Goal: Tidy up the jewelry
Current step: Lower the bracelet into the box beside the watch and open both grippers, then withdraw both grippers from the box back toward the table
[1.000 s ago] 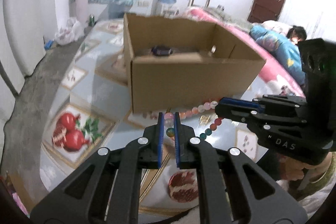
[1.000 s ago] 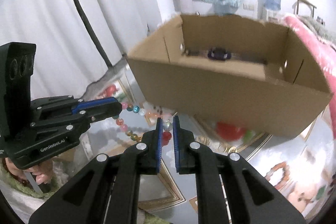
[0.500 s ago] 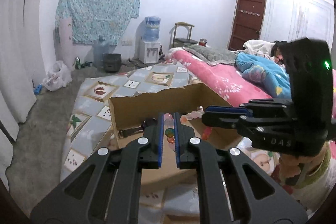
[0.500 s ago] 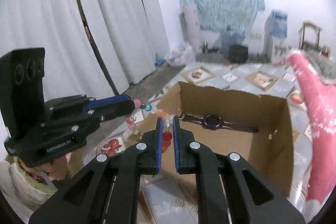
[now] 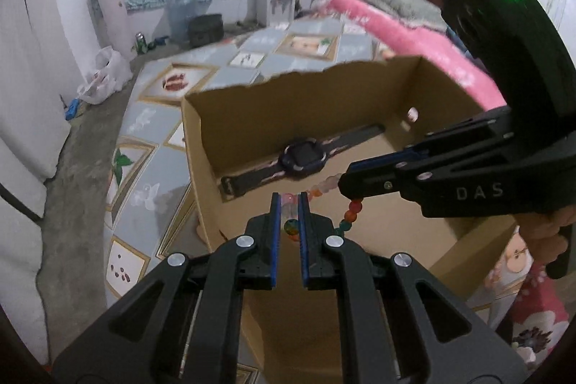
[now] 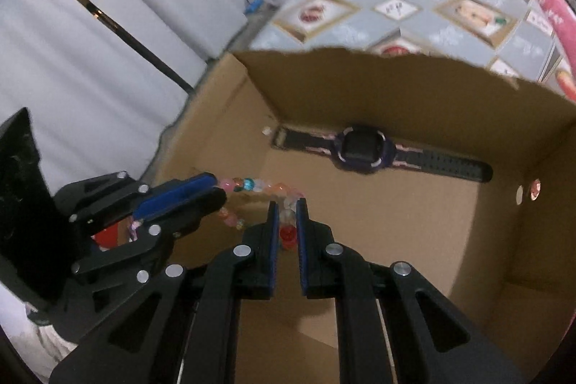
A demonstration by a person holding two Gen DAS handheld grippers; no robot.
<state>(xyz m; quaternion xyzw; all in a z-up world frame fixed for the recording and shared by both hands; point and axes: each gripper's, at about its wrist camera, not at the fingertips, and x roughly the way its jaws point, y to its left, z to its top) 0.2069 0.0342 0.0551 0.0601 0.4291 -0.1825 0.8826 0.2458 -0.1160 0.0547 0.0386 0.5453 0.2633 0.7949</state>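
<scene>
Two grippers on one strand: I have the left gripper (image 5: 289,204) and the right gripper (image 6: 287,206) each pinched on the same bead bracelet (image 5: 325,186), so it hangs between them as a loop, not bunched.
Why both ends: I judge the double hold keeps the beads spread and stops the strand swinging while it goes over the cardboard box (image 5: 273,103).
Left jaws: nearly closed, pads pressing a pale pink bead and a multicoloured one just ahead of my tips.
Right jaws: nearly closed too, clamped on a clear bead and a red bead (image 6: 288,233) between the blue pads.
Where the bracelet is: in the air over the open box, stretched from my left tips across to the right tips; a short run dangles below the right gripper in the left wrist view.
Ahead of the tips: a dark wristwatch (image 6: 361,150) lies flat on the box floor against the far wall, beyond and below the beads, not touching them.
Why the tilt: both tools point down into the box, which I read as lining up to lay the strand on the bare floor on the near side of the watch.
Bracelet look: round glossy beads, pink, orange, red, teal and frosted clear, strung close together; the cord itself is too fine to make out.
Box look: plain brown card, ragged torn top edge, small holes in the right wall.
</scene>
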